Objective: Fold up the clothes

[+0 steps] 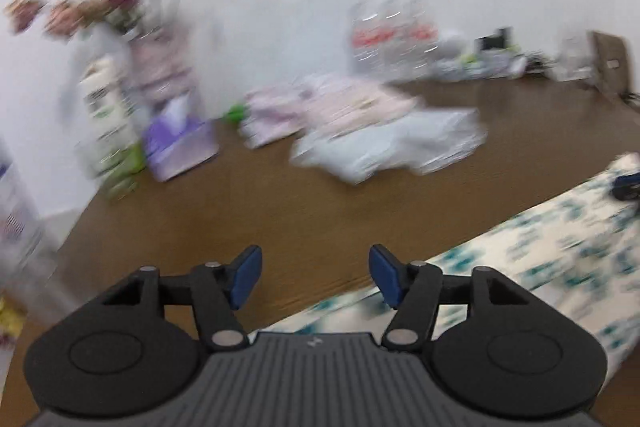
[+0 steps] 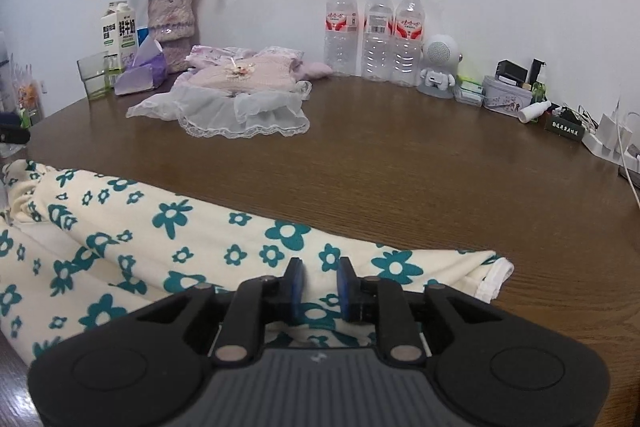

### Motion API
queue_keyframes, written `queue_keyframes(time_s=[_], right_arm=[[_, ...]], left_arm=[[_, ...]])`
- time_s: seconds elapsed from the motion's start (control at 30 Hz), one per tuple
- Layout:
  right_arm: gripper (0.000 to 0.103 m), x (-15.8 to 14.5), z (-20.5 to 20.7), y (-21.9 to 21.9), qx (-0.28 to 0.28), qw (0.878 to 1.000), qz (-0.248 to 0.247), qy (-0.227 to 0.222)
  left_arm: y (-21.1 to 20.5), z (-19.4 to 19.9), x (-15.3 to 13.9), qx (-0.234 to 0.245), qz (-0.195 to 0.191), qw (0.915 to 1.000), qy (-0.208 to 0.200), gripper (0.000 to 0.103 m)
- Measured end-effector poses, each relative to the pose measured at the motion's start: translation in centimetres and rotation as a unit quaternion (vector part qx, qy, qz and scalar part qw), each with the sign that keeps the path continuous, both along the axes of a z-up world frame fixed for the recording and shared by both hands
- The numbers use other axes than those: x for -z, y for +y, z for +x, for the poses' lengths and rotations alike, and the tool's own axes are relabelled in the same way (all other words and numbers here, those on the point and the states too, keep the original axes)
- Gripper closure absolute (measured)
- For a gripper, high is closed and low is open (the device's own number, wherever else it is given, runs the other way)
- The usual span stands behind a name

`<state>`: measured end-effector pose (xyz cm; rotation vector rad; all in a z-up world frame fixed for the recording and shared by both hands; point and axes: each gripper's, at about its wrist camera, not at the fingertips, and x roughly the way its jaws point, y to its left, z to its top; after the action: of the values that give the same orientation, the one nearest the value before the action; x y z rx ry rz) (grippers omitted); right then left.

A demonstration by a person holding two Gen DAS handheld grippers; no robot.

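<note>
A cream garment with teal flowers (image 2: 132, 247) lies across the near part of the brown table (image 2: 400, 171). In the blurred left wrist view it (image 1: 552, 247) runs off to the right. My left gripper (image 1: 316, 273) is open and empty, above the table beside the garment's left end. My right gripper (image 2: 320, 287) hovers over the garment near its right end, jaws narrowly apart with nothing between the pads. A folded pink and white lace dress (image 2: 240, 95) lies at the back of the table; it also shows in the left wrist view (image 1: 368, 123).
A vase of dried roses (image 2: 168, 23), a milk carton (image 2: 120, 27), a tissue pack (image 2: 140, 73) and a glass (image 2: 94, 75) stand at back left. Three water bottles (image 2: 376, 31), a small robot speaker (image 2: 438, 67), a tin (image 2: 506, 95) and chargers (image 2: 612, 135) line the back right.
</note>
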<state>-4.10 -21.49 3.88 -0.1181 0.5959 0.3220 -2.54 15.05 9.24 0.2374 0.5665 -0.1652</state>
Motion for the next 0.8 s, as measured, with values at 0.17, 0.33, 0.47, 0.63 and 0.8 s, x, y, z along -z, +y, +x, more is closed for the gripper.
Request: queue_keyframes(time_s=[0.17, 0.33, 0.47, 0.63, 0.8], right_arm=[[0.081, -1.0, -1.7, 5.1, -0.112, 0.993, 0.003, -0.031], [0.069, -0.3, -2.1, 11.6, -0.251, 0.966, -0.053, -0.033], [0.073, 0.0, -1.8, 16.1, -0.301, 0.950, -0.077, -0.035], [0.102, 0.1, -1.5, 17.5, -0.289, 0.954, -0.075, -0.025], [0.102, -0.1, -3.6, 16.3, -0.321, 0.944, -0.076, -0.013]], left_arm=[[-4.6, 1.2, 2.8, 0.014, 0.048, 0.9983, 0.031, 0.031], [-2.3, 0.8, 4.7, 0.000, -0.025, 0.9981, 0.056, 0.029], [-1.7, 0.5, 5.0, 0.001, -0.041, 0.9976, 0.056, 0.027], [-1.0, 0.7, 4.3, -0.001, -0.062, 0.9964, 0.058, 0.026], [-1.4, 0.2, 4.5, -0.018, -0.034, 0.9981, 0.049, 0.023]])
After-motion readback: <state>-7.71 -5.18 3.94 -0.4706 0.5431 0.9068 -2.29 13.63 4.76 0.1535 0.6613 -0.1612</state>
